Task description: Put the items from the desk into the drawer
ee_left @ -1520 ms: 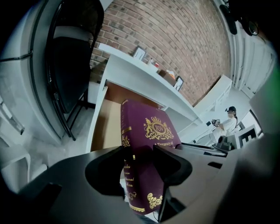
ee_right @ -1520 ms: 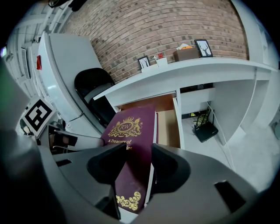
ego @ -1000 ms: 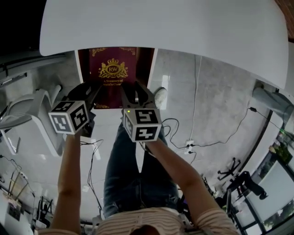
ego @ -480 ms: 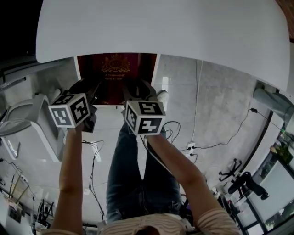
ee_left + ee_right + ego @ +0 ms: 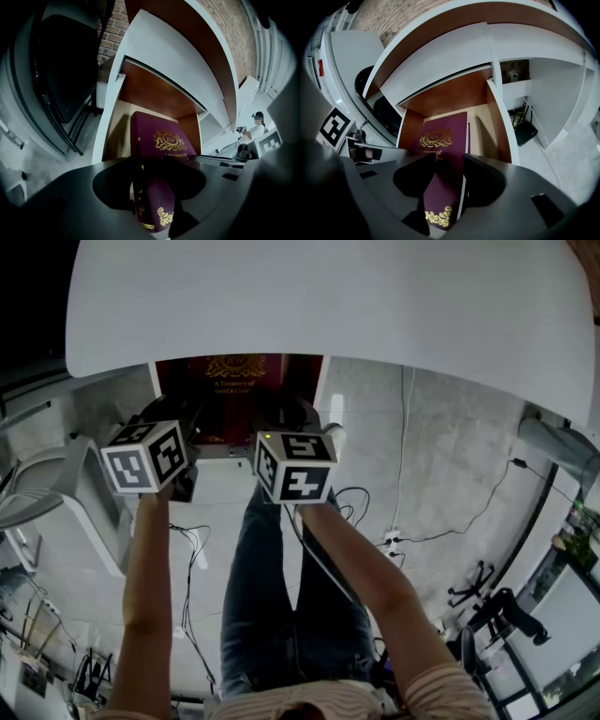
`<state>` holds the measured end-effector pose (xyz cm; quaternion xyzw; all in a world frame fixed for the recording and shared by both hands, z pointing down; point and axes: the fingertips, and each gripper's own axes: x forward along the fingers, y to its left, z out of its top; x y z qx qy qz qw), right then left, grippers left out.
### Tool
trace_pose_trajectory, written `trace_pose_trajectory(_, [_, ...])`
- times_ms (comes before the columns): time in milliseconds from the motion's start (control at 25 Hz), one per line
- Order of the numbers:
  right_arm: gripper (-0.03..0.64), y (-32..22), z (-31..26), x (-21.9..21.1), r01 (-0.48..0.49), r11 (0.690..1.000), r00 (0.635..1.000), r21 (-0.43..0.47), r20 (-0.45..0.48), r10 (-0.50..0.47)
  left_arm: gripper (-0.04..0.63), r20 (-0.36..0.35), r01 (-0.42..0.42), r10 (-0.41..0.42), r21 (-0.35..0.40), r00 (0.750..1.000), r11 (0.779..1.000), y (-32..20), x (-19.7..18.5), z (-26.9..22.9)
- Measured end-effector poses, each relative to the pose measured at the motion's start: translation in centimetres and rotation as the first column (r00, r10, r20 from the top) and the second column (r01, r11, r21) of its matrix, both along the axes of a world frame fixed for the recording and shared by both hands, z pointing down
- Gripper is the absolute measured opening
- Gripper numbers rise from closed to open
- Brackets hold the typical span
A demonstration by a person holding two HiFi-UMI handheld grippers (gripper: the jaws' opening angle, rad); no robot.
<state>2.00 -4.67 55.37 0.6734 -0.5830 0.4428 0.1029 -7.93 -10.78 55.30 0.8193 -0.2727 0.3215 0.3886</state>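
A maroon book with a gold crest (image 5: 232, 382) is held flat between both grippers over the open drawer (image 5: 321, 390) under the white desk (image 5: 328, 296). My left gripper (image 5: 180, 426) is shut on the book's left near edge, my right gripper (image 5: 286, 424) on its right near edge. In the left gripper view the book (image 5: 159, 147) runs from the left gripper (image 5: 151, 190) into the wood-lined drawer (image 5: 110, 117). In the right gripper view the right gripper (image 5: 443, 185) clamps the book (image 5: 443, 150), which lies inside the drawer (image 5: 499, 122). The desk top hides the book's far end in the head view.
A white chair (image 5: 56, 484) stands at the left of the drawer. Cables and a power strip (image 5: 389, 536) lie on the grey floor to the right. A dark chair (image 5: 61, 70) shows beside the desk, and a person (image 5: 255, 129) stands far off.
Both grippers have pushed the book forward into the drawer. More of its cover now lies hidden under the desk top.
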Motion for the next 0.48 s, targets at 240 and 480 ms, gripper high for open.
trace_pose_trajectory(240, [0.187, -1.4, 0.8, 0.7, 0.024, 1.000, 1.000, 0.004, -0.019, -0.024, 0.199, 0.009, 0.010, -0.010, 0.012, 1.000, 1.000, -1.1, 0.7, 0.7])
trace_pose_trajectory(480, [0.187, -2.2, 1.5, 1.2, 0.028, 1.000, 0.998, 0.007, -0.051, -0.028, 0.199, 0.022, 0.031, -0.031, 0.024, 0.999, 0.999, -1.7, 1.2, 1.6])
